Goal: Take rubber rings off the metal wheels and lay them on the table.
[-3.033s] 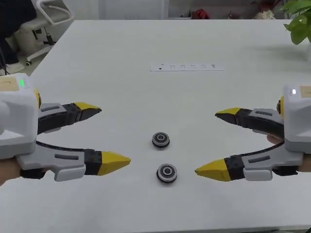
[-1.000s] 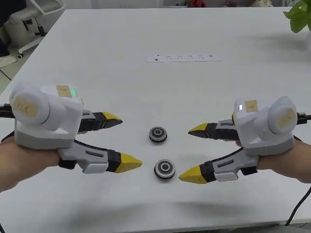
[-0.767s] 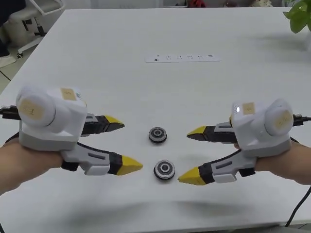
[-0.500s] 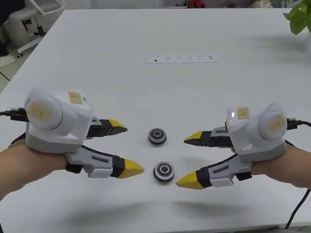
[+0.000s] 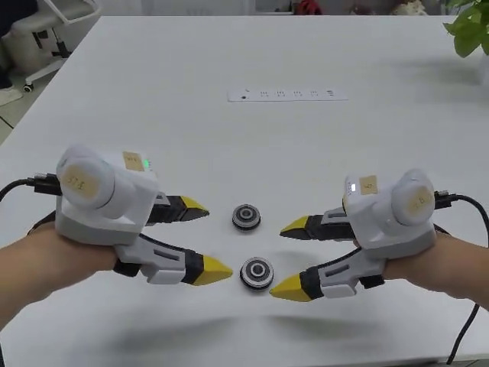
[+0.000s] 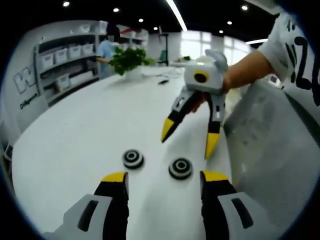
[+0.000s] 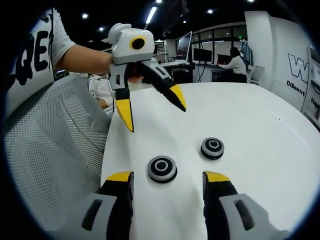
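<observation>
Two small metal wheels with black rubber rings lie flat on the white table (image 5: 229,145): a far wheel (image 5: 246,216) and a near wheel (image 5: 257,273). My left gripper (image 5: 210,240) is open just left of them, its front tip close beside the near wheel. From the right, my right gripper (image 5: 283,258) faces it, also open, and its front tip almost touches the near wheel. The left gripper view has the near wheel (image 6: 180,168) and far wheel (image 6: 133,158) just ahead of the left gripper (image 6: 165,177). The near wheel (image 7: 162,168) lies between the tips of the right gripper (image 7: 168,176).
A white power strip (image 5: 287,95) lies flat farther back on the table. A green plant (image 5: 467,30) stands at the far right corner, and an office chair (image 5: 46,30) beyond the far left. The table's front edge runs just below the grippers. A grey mesh chair (image 7: 55,150) is behind.
Both grippers have closed in from the sides toward the two wheels, staying open. The wheels have not moved.
</observation>
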A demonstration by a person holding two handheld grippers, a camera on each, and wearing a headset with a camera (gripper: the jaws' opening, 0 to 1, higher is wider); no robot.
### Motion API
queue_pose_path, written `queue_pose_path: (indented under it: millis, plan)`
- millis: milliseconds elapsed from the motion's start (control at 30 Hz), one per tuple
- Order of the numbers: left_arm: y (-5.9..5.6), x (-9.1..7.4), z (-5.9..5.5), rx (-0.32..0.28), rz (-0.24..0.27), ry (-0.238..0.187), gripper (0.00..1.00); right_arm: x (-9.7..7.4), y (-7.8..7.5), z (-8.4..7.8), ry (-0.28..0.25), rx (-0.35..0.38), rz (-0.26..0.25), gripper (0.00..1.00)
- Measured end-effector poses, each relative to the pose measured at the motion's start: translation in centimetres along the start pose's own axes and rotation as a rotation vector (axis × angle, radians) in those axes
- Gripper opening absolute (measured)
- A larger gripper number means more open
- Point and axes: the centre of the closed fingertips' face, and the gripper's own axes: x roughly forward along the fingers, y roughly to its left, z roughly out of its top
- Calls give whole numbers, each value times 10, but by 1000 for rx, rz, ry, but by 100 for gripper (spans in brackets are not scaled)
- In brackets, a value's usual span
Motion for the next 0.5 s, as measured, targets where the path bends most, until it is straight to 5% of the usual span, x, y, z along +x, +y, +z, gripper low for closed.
queue_pose_path:
  millis: [500]
  plan:
    - [-5,12,-3,4,-25,21,54,5,0,-5,-2,22,14,46]
